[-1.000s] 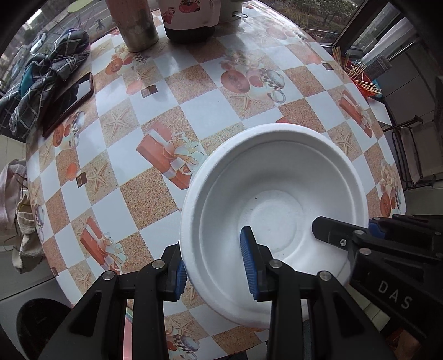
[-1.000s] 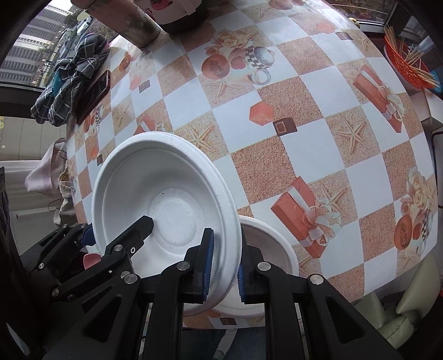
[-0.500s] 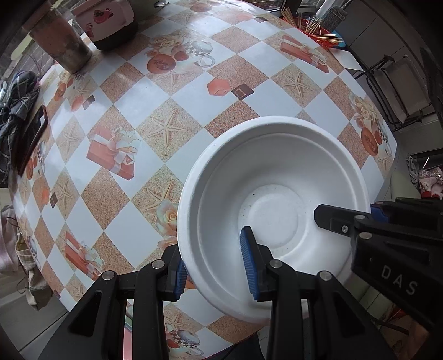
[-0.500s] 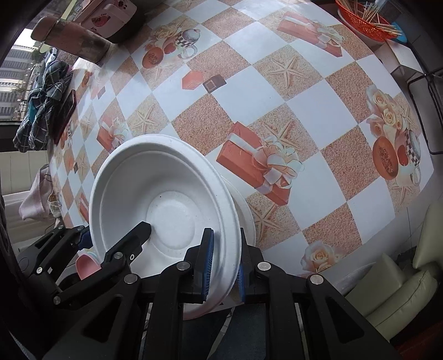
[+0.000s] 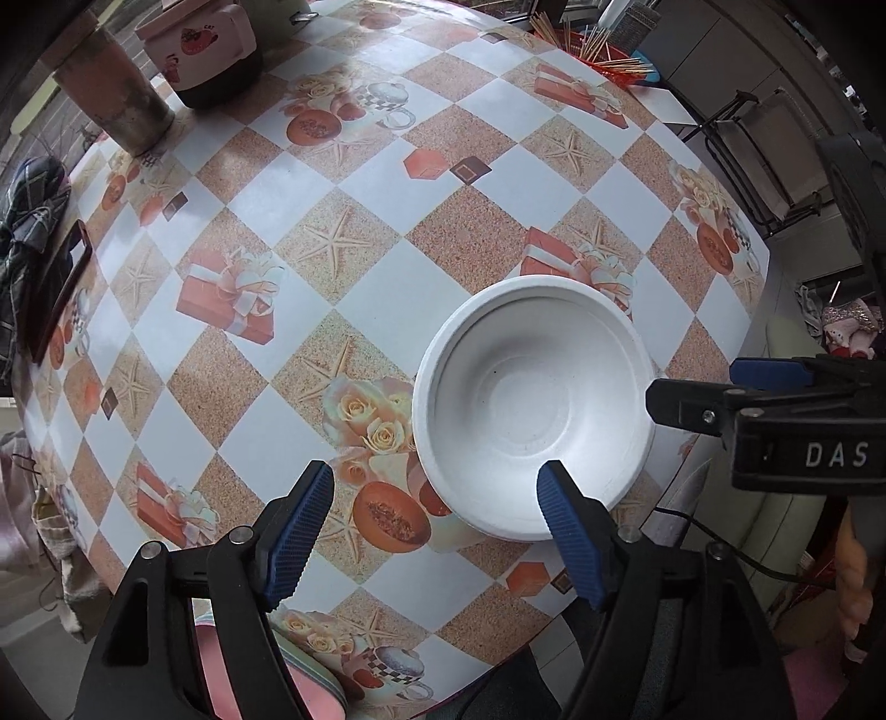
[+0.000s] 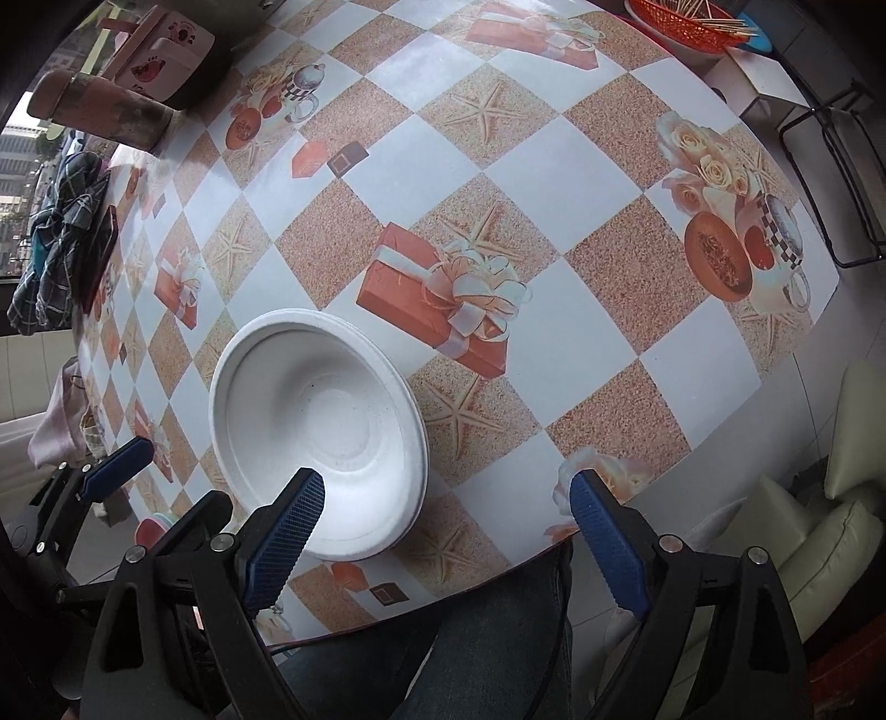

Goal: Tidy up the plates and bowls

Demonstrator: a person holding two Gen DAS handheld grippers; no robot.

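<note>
A white bowl (image 5: 531, 407) sits upright on the patterned table near its front edge; it also shows in the right wrist view (image 6: 318, 429). It looks like two nested bowls, judging by a doubled rim. My left gripper (image 5: 434, 534) is open and empty, above the bowl's near-left rim. My right gripper (image 6: 443, 540) is open and empty, its left finger over the bowl's near rim. The right gripper's body shows at the right of the left wrist view (image 5: 775, 426). Pink and pale plates (image 5: 310, 687) lie under my left gripper at the table's front edge.
A tall cup (image 5: 111, 105) and a pink lidded pot (image 5: 205, 50) stand at the far side. A phone (image 5: 61, 288) and plaid cloth (image 5: 22, 221) lie at the left. A red basket of sticks (image 6: 686, 22) is far right. A cushioned seat (image 6: 830, 498) is beside the table.
Both grippers held the white bowl by its rim, lowered it onto another bowl on the table, then opened and drew back. The bowl now rests on the table.
</note>
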